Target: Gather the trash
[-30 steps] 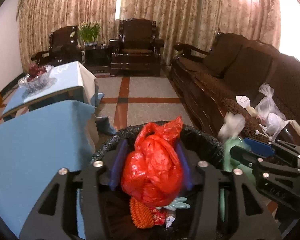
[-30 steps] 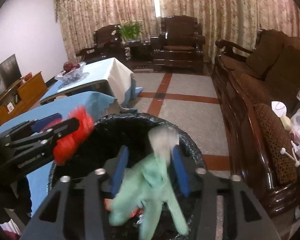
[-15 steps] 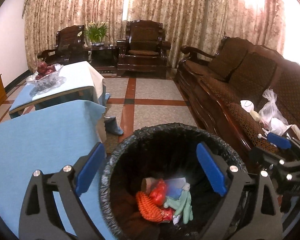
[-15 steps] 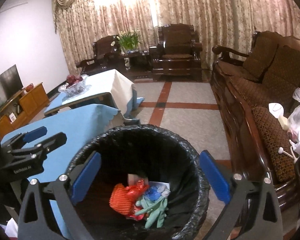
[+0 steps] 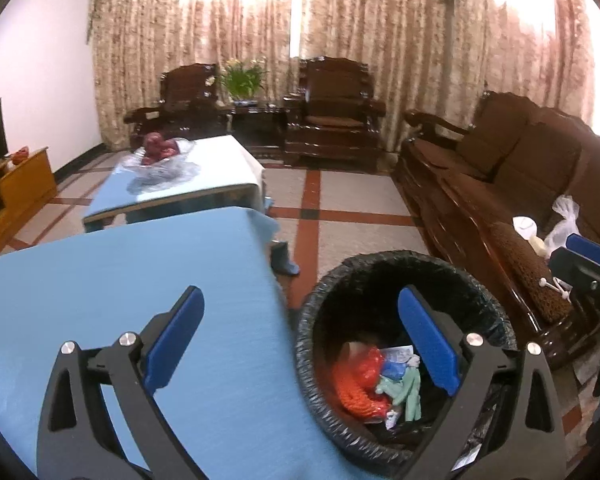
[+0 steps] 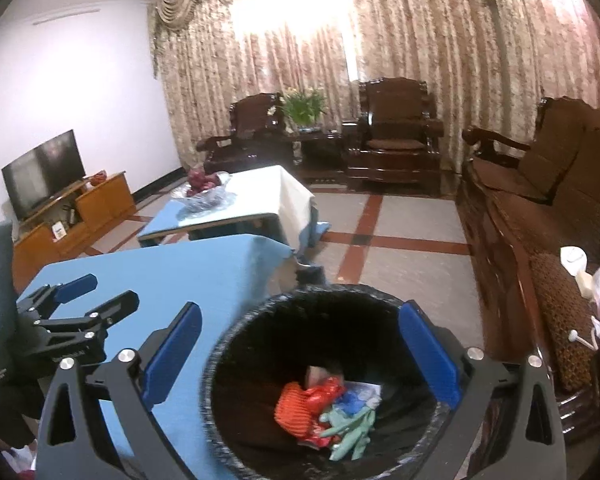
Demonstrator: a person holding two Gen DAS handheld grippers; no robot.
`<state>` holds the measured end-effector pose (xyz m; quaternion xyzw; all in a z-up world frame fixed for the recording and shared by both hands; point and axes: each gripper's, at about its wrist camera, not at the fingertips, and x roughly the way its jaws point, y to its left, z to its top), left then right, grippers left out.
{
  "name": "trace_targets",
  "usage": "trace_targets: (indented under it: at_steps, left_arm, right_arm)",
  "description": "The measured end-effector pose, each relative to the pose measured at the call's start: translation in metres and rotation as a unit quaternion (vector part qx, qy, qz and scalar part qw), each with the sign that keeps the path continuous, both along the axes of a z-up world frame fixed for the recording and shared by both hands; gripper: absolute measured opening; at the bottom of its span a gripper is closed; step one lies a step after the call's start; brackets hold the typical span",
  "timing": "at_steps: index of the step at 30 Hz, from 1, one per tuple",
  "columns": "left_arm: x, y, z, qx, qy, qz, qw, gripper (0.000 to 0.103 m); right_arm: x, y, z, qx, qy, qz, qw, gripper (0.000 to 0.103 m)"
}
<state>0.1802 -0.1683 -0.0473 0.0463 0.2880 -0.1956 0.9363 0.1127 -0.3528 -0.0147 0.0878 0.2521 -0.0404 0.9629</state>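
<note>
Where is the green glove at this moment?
The green glove lies at the bottom of the black bin, right of the red bag, in both views.

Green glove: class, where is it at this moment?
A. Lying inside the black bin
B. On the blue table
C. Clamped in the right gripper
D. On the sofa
A: the green glove lies at the bottom of the black bin beside the red bag; both grippers are open and hold nothing.
</note>
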Motion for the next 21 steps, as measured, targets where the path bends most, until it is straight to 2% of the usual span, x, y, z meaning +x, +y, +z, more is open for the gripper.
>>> trace_targets:
  at_steps: [12, 21]
  left_arm:
    - [-0.035, 0.032, 0.047, -0.014, -0.039, 0.029, 0.9987, 0.096]
    - [-0.050, 0.044, 0.068, -0.025, -0.056, 0.039, 0.9974, 0.096]
  right_arm:
    - [-0.012, 0.027, 0.032, -0.021, -0.009, 0.010, 1.000, 0.097]
    - [-0.015, 0.038, 0.049, -0.027, -0.024, 0.016, 0.999, 0.097]
